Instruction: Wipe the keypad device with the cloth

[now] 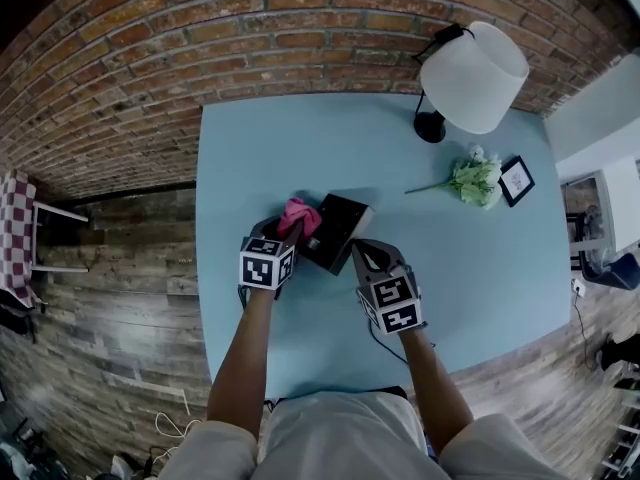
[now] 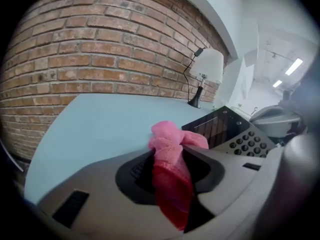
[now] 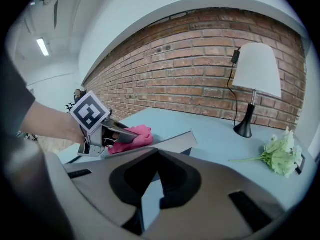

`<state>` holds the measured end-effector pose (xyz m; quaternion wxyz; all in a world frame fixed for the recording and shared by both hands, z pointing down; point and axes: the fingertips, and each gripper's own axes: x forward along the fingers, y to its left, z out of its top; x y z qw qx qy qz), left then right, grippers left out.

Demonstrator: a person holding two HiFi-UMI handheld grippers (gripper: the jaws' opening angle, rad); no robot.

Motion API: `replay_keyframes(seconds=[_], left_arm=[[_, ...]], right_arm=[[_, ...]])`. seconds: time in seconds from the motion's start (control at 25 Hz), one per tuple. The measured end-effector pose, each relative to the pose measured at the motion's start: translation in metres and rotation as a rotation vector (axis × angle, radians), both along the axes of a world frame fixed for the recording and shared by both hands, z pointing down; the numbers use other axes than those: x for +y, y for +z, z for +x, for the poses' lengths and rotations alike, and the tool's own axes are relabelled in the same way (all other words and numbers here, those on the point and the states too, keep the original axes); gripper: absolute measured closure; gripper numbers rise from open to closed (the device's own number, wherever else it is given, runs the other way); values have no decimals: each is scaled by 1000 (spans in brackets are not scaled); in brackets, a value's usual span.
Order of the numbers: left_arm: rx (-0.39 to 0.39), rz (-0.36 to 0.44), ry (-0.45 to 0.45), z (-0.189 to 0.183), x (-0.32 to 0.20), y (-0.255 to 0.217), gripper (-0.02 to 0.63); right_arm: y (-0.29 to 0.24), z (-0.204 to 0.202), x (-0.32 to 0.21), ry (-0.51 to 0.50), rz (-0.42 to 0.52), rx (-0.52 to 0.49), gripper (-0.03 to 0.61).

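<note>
The black keypad device (image 1: 338, 226) sits mid-table, its screen and round keys (image 2: 235, 134) facing up. A pink cloth (image 1: 298, 214) lies bunched against its left edge. My left gripper (image 1: 290, 230) is shut on that cloth (image 2: 167, 134), which hangs down between the jaws and touches the device's near left side. My right gripper (image 1: 360, 251) is at the device's near right corner; its jaws (image 3: 157, 154) meet at the tips with nothing visible between them, and the device's grey side (image 3: 172, 143) lies just beyond.
A white-shaded lamp (image 1: 470, 78) stands at the back of the blue table (image 1: 250, 148). A sprig of flowers (image 1: 478, 180) and a small picture frame (image 1: 516, 180) lie at the right. A brick wall runs behind. The table's left edge drops to wood floor.
</note>
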<state>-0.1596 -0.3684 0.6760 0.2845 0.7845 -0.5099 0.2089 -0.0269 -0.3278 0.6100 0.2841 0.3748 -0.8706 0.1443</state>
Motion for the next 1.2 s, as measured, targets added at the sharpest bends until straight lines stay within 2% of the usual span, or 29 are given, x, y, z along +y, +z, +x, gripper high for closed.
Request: replay_keyframes(seconds=[0.12, 0.24, 0.4, 0.76, 0.96, 1.2], left_arm=[[5, 59, -53, -6, 9, -9, 446], [-3, 130, -31, -9, 27, -24, 446], [-9, 206, 22, -10, 52, -49, 446], [-4, 308, 121, -5, 110, -105, 445], [7, 338, 148, 2, 131, -136, 443], [-7, 439, 153, 17, 169, -188, 443]], right_arm=[[1, 2, 1, 53, -49, 9, 554], [-11, 6, 5, 98, -76, -44, 555], [-35, 12, 15, 126, -14, -59, 555], [-101, 30, 63, 220, 91, -170, 557], [-135, 35, 85, 210, 135, -219, 557], [-176, 42, 119, 157, 247, -207, 557]])
